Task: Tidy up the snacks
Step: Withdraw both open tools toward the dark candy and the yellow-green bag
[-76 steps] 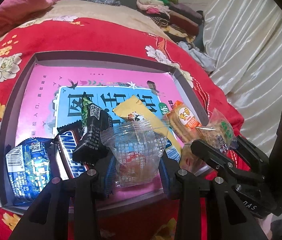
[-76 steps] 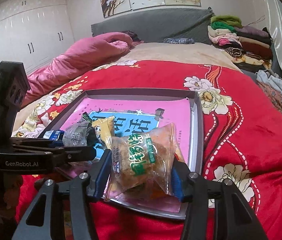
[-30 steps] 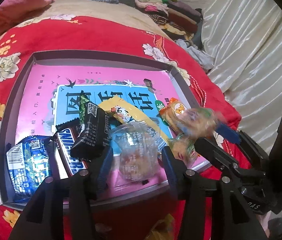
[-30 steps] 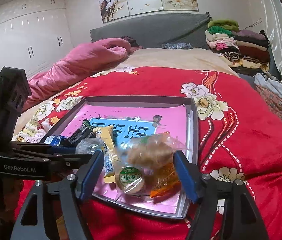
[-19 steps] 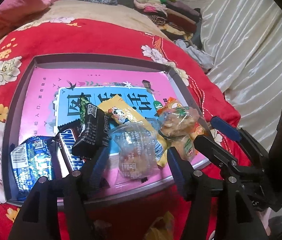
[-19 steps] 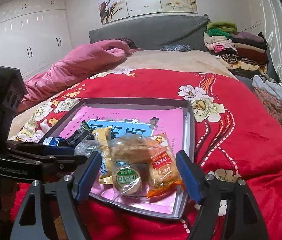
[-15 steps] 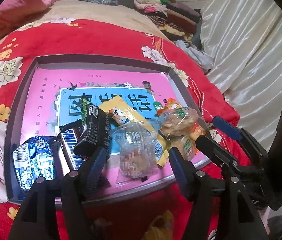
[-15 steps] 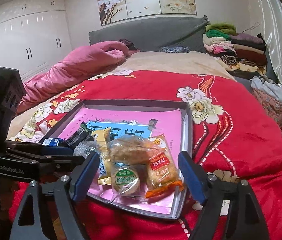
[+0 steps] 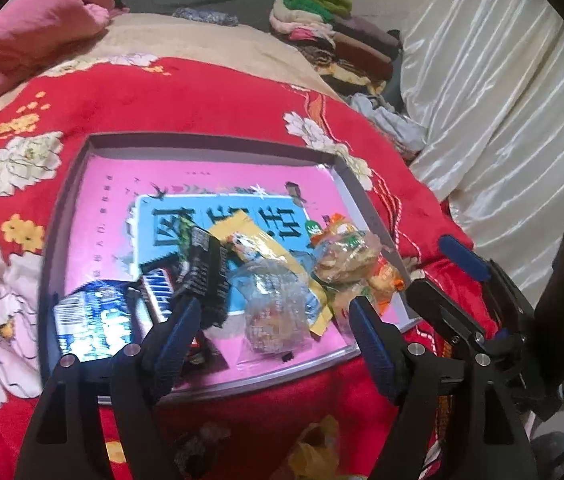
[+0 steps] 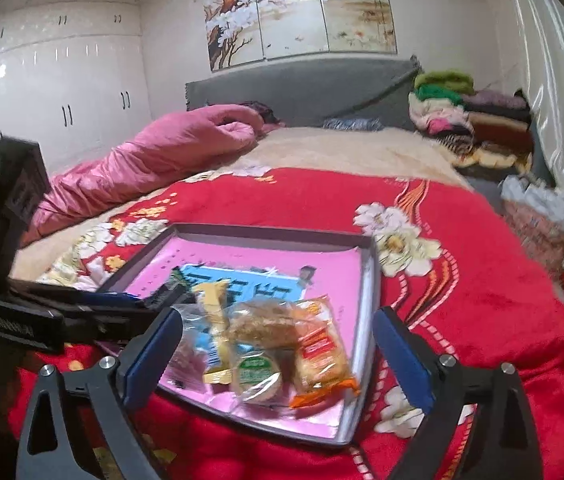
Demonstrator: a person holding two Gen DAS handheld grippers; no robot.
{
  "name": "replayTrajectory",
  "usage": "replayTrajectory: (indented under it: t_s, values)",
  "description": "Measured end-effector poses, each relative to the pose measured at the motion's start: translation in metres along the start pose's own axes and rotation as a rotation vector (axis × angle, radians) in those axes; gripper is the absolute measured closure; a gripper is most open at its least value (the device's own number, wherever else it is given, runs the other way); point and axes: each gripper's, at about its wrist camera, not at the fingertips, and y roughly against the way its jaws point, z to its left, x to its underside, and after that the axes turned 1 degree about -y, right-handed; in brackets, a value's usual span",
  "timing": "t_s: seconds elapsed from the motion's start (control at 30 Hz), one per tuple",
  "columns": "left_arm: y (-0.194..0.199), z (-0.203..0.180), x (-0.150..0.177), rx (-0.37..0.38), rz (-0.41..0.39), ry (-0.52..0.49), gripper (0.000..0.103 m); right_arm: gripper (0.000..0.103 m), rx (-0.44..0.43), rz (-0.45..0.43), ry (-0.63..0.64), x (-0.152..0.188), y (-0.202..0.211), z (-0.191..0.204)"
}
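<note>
1. I am working over a bed with a red flowered blanket (image 10: 481, 264); a pink quilt (image 10: 154, 160) lies far left and a stack of folded clothes (image 10: 469, 120) far right.
2. The shallow grey tray (image 9: 345, 176) with its pink and blue liner sits on the blanket, and the snacks are bunched along its near edge.
3. My left gripper (image 9: 274, 332) has just been opening. Its jaws now stand wide, pressing on nothing, with the clear-wrapped pastry (image 9: 274, 312) lying flat in the tray between and just beyond the pads.
4. My right gripper (image 10: 278, 356) has also just been opening and is spread very wide. The orange cracker pack (image 10: 321, 356), the green-label round cake (image 10: 256, 376) and a brown bun (image 10: 266, 324) lie loose in the tray's near right corner, ahead of the fingers.
5. Left of the pastry lie a yellow packet (image 9: 254, 240), a black wrapper (image 9: 202, 268), a chocolate bar (image 9: 158, 288) and a blue packet (image 9: 90, 320).
6. My judgement: both drops look done, and the next pick turns on what lies outside the tray. A yellow wrapper (image 9: 313, 452) sits on the blanket nearer than the tray edge, behind and below my left fingertips, so the left hand is the nearer one and must pull back toward me.
</note>
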Motion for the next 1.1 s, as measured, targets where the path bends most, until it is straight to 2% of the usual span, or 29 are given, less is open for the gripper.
replayTrajectory:
  t_s: [0.4, 0.6, 0.83, 1.1]
  values:
    - [0.029, 0.011, -0.003, -0.025, -0.047, 0.014, 0.025, 0.002, -0.008, -0.023, -0.118, -0.001, 0.011, -0.024]
    - [0.034, 0.013, 0.003, -0.041, -0.041, 0.007, 0.025, 0.001, -0.068, -0.026, -0.098, -0.002, 0.017, -0.013]
    - [0.038, 0.019, 0.015, -0.075, -0.02, -0.005, 0.025, 0.001, -0.124, 0.023, -0.059, 0.004, 0.019, 0.009]
    - [0.043, 0.024, 0.026, -0.097, -0.009, -0.015, 0.025, 0.001, -0.18, 0.054, -0.104, 0.013, 0.024, 0.021]
